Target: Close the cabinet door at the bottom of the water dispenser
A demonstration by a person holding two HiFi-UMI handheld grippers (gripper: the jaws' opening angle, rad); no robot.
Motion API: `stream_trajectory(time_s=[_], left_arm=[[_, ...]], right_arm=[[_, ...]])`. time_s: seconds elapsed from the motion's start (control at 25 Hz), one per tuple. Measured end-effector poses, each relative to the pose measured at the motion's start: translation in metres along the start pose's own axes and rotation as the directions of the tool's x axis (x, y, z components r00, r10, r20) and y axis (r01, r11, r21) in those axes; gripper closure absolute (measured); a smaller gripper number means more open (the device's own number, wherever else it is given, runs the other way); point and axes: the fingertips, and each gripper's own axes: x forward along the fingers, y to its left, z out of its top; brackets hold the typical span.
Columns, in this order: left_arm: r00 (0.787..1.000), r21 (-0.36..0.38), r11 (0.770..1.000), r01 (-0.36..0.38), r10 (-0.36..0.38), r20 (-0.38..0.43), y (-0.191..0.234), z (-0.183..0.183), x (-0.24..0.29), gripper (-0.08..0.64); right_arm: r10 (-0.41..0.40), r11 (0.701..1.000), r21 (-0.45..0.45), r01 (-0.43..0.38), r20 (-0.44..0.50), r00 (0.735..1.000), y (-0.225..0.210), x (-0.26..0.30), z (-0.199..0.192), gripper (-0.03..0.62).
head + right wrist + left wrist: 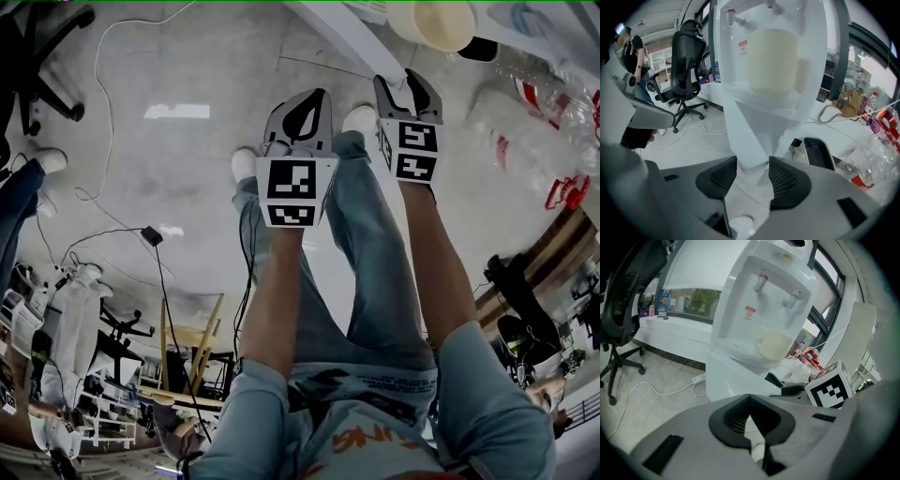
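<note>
The white water dispenser (pixel 761 301) stands ahead with a cream cup (pixel 774 345) in its tap bay. Below the bay a white cabinet door panel (pixel 749 133) juts out towards me, angled away from the body. My right gripper (pixel 752 161) is open and close in front of that panel; the panel's lower edge shows in the gap between the dark pads (pixel 787 180), and contact cannot be told. My left gripper (pixel 749 399) is shut on nothing, further back and to the left. In the head view both the left gripper (pixel 302 117) and the right gripper (pixel 408 86) reach forward over the floor.
A black office chair (pixel 623 310) stands at the left, with a power strip and cable (pixel 698 377) on the floor beside the dispenser. Plastic bottles (pixel 534 122) lie to the right. A black tray (pixel 818 152) sits low at the dispenser's right. A person (pixel 633 51) stands far left.
</note>
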Motion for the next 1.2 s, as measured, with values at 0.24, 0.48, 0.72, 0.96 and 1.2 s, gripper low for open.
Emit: stream_trajectory(time_s=[0.24,0.48,0.72,0.96,1.2], left_arm=[[1.000,-0.015,1.000,-0.010,0.010,0.018,-0.002,0.008,0.018,0.549],[0.999,-0.028,0.999,-0.033,0.034,0.025,0.000,0.008,0.027,0.549],[0.999,-0.042,0.998,-0.046,0.047,0.026,-0.002,0.008,0.034,0.549],[0.997,-0.066,0.995,-0.069,0.071,0.030,0.004,0.005,0.037,0.549],[0.996,-0.078,0.994,-0.079,0.082,0.037,0.007,0.008,0.040,0.549]], right_arm=[[-0.023,1.000,-0.007,0.023,0.020,1.000,-0.032,0.010,0.008,0.380],[-0.034,0.999,-0.024,0.035,0.058,0.998,-0.062,0.023,0.022,0.385],[-0.038,0.998,-0.039,0.042,0.094,0.995,-0.088,0.040,0.039,0.391],[-0.041,0.997,-0.058,0.048,0.115,0.993,-0.106,0.052,0.054,0.408],[-0.025,0.998,-0.058,0.032,0.132,0.991,-0.107,0.053,0.056,0.410]])
